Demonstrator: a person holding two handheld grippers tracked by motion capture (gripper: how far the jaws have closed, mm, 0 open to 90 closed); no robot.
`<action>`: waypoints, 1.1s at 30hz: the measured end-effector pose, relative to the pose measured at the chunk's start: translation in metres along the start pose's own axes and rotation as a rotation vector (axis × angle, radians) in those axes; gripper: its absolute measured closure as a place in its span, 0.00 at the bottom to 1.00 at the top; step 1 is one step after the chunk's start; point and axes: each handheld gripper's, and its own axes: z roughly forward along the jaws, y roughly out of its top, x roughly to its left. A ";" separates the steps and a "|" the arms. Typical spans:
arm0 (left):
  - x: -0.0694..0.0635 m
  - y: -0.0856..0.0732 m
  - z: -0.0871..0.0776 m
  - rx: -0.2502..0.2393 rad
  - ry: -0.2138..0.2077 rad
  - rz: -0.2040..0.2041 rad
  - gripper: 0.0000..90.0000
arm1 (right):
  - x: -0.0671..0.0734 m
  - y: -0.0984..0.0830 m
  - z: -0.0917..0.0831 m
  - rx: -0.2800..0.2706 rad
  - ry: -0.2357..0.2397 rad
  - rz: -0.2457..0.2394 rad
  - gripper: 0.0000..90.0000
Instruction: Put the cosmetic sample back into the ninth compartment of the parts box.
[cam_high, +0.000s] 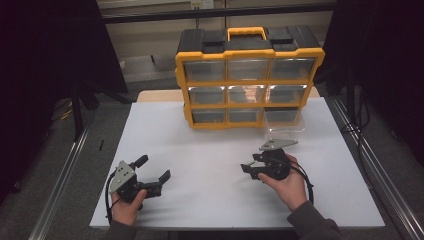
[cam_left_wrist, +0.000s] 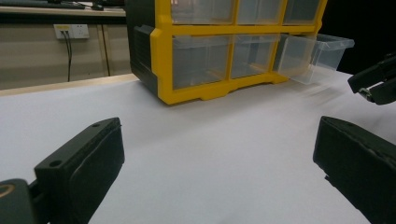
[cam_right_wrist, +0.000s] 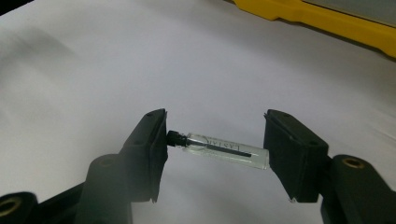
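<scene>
A small clear glass vial (cam_right_wrist: 224, 150) with a black cap lies crosswise between the jaws of my right gripper (cam_right_wrist: 215, 151), which is shut on it end to end, lifted above the white table. From above, the right gripper (cam_high: 250, 167) sits right of centre, pointing left, in a hand. My left gripper (cam_high: 152, 168) rests near the front left with its jaws wide open and nothing between them; its pads (cam_left_wrist: 95, 161) frame bare table. The yellow and black drawer cabinet (cam_high: 248, 75) stands at the back, its bottom right clear drawer (cam_high: 284, 120) pulled out.
The white table (cam_high: 210, 150) ends at metal rails on both sides. In the left gripper view the open drawer (cam_left_wrist: 317, 56) juts from the cabinet (cam_left_wrist: 210, 51), and the right gripper's tip (cam_left_wrist: 376, 84) shows at the right edge. Dark curtains flank the table.
</scene>
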 end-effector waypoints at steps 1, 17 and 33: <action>0.000 0.000 0.000 -0.001 0.000 0.002 0.02 | -0.001 0.001 -0.001 0.001 0.000 0.000 0.44; 0.000 0.000 0.000 -0.005 0.002 -0.006 0.02 | -0.011 0.013 -0.010 -0.003 0.001 0.004 0.44; 0.000 0.000 -0.001 -0.001 0.001 -0.007 0.03 | -0.021 0.026 -0.019 -0.005 0.000 0.015 0.44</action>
